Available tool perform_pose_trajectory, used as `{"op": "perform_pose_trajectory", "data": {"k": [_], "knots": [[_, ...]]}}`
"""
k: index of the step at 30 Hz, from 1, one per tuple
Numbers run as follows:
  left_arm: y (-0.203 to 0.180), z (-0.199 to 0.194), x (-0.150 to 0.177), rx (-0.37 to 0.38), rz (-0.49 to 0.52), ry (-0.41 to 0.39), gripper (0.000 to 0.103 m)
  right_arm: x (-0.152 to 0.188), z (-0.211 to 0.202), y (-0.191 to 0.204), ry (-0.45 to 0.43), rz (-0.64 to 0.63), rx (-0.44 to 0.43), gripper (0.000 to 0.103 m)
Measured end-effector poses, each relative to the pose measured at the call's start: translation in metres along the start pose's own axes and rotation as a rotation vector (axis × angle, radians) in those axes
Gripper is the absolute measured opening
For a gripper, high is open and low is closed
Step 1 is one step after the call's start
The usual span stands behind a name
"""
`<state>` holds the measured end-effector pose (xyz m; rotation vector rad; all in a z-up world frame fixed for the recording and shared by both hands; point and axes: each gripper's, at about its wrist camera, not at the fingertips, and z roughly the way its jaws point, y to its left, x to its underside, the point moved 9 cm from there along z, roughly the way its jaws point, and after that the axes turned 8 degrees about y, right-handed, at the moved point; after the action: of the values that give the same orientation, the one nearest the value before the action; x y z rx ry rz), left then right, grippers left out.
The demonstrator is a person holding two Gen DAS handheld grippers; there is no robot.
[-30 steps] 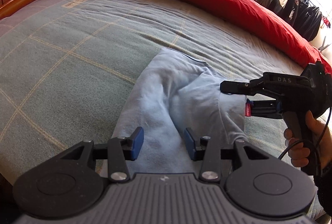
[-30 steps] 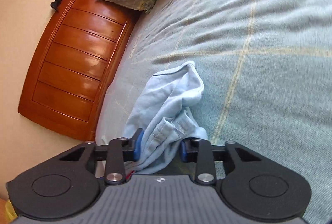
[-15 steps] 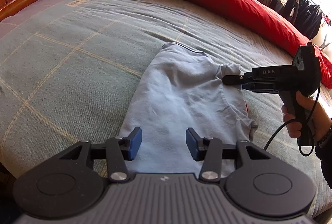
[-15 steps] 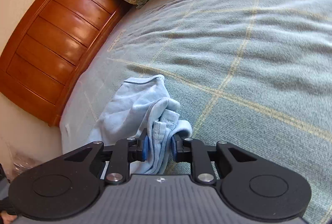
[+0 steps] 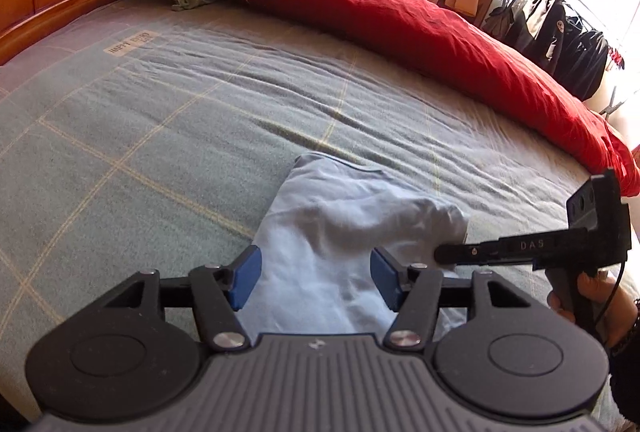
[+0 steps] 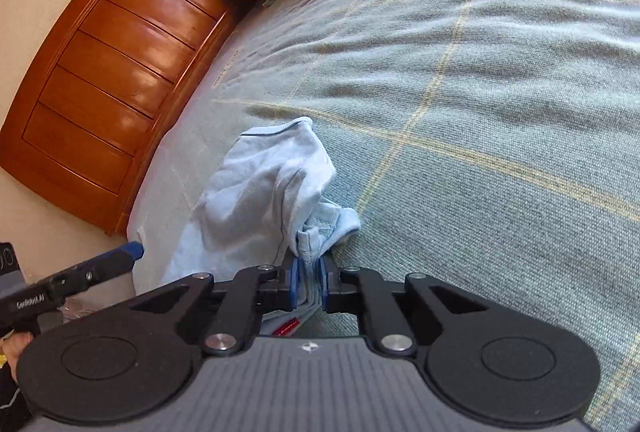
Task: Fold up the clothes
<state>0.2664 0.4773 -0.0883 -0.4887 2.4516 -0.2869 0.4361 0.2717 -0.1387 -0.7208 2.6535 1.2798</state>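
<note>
Garment: pale blue garment (image 5: 320, 244) is lying lower centre of the left-wrist frame on the bedspread (image 5: 160, 120).
Right gripper (image 6: 309, 278): clenching a bunched hem, lifting it.
Left gripper (image 5: 314, 282): hovering, jaws spread, empty.
Progress: partly doubled over, rumpled; flattening is remaining.
Axis: running from bottom toward frame centre.

The near end of the light blue garment (image 5: 320, 232) is hidden behind the left gripper (image 5: 316, 278) body. The right gripper (image 6: 309, 282) fingertips are buried in bunched cloth; the fabric is motion-blurred there. Label print (image 5: 132, 42) on the blanket is too small to read. The hanging clothes (image 5: 560, 32) are cut off by the frame's edge.
</note>
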Motion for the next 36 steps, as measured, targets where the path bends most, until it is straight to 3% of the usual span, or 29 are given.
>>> {"op": "perform_pose_trajectory", "data": {"k": [3, 9, 12, 16, 17, 18, 19, 21, 24, 26, 27, 29, 32, 33, 36], "knots": [[0.014, 0.027, -0.029, 0.034, -0.077, 0.0, 0.062, -0.001, 0.0, -0.003, 0.005, 0.023, -0.02, 0.018], [0.042, 0.097, -0.043, 0.141, -0.258, 0.154, 0.062, -0.001, 0.002, -0.009, 0.022, 0.051, -0.066, 0.023], [0.037, 0.111, -0.049, 0.202, -0.256, 0.172, 0.064, -0.004, 0.005, -0.009, 0.027, 0.049, -0.077, 0.023], [0.021, 0.123, -0.055, 0.209, -0.213, 0.218, 0.062, -0.009, 0.01, -0.01, 0.024, 0.058, -0.097, 0.023], [0.018, 0.123, -0.055, 0.199, -0.198, 0.214, 0.052, -0.011, 0.012, -0.01, 0.016, 0.06, -0.101, 0.023], [0.015, 0.123, -0.055, 0.192, -0.189, 0.213, 0.03, -0.012, 0.012, -0.01, 0.01, 0.06, -0.101, 0.022], [0.012, 0.123, -0.055, 0.185, -0.181, 0.214, 0.021, -0.012, 0.012, -0.008, 0.001, 0.051, -0.096, 0.021], [0.008, 0.117, -0.058, 0.176, -0.163, 0.173, 0.013, -0.011, 0.008, -0.002, -0.034, -0.008, -0.064, 0.019], [0.006, 0.102, -0.07, 0.198, -0.135, 0.074, 0.01, -0.013, -0.001, 0.001, -0.074, -0.047, -0.02, 0.017], [0.014, 0.097, -0.078, 0.157, -0.147, 0.038, 0.011, -0.015, -0.007, 0.002, -0.096, -0.056, 0.007, 0.02], [0.016, 0.097, -0.078, 0.13, -0.138, 0.043, 0.012, -0.016, -0.01, 0.002, -0.107, -0.06, 0.021, 0.026], [0.019, 0.097, -0.077, 0.076, -0.114, 0.061, 0.016, -0.018, -0.017, 0.002, -0.13, -0.069, 0.049, 0.027], [0.023, 0.085, -0.081, 0.008, -0.082, 0.038, 0.037, -0.021, -0.027, 0.003, -0.163, -0.083, 0.091, 0.035], [0.024, 0.078, -0.083, -0.011, -0.072, 0.02, 0.038, -0.022, -0.03, 0.003, -0.174, -0.087, 0.105, 0.035], [0.006, 0.065, -0.082, 0.057, -0.024, 0.035, 0.046, -0.023, -0.03, 0.005, -0.172, -0.108, 0.121, 0.035]]}}
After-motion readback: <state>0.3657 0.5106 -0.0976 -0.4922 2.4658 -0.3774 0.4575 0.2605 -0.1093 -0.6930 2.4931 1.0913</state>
